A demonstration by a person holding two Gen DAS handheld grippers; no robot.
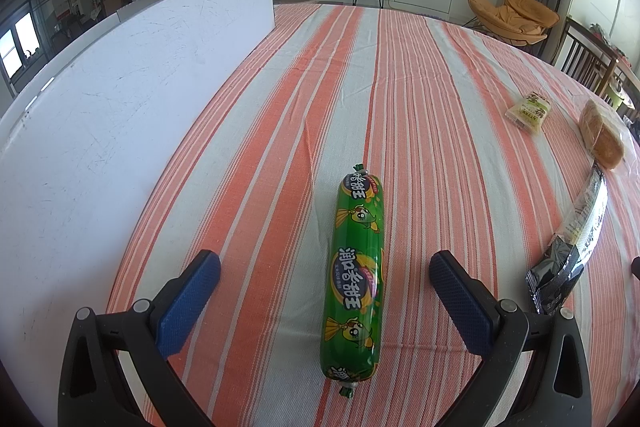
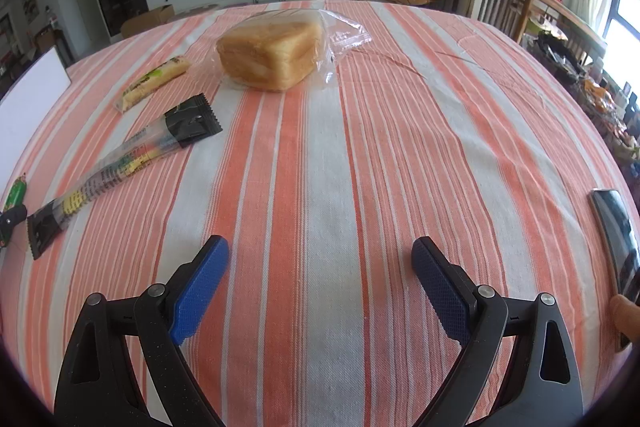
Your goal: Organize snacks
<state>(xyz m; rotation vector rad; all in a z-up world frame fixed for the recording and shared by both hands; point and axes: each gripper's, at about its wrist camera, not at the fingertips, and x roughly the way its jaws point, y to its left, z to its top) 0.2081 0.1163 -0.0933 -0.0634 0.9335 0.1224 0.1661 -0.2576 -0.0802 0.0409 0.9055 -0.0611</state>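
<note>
Item one: my left gripper (image 1: 325, 291), blue-padded fingers spread wide, straddles the green plastic-cased corn sausage (image 1: 354, 277), which lies lengthwise between the pads on the orange-and-white striped tablecloth (image 1: 420, 107), touching neither; I judge I hold it so to close across the sausage's width. Item two: my right gripper (image 2: 320, 285), fingers likewise spread, holds nothing and has only bare cloth between its pads, presumably waiting its turn. Item three: a white upright board (image 1: 120, 87) stands well to the left of the left fingers, possibly the sorting boundary, though I cannot tell. The left view alone shows the sausage's full length and alignment. The right view alone shows, ahead and left of its fingers, the golden loaf in a clear plastic bag (image 2: 268, 53), the long black-ended clear snack packet (image 2: 128, 159) and the pale yellow-green wrapped bar (image 2: 154, 81) laid apart, plus a dark phone (image 2: 614, 239) far right of the fingers.
</note>
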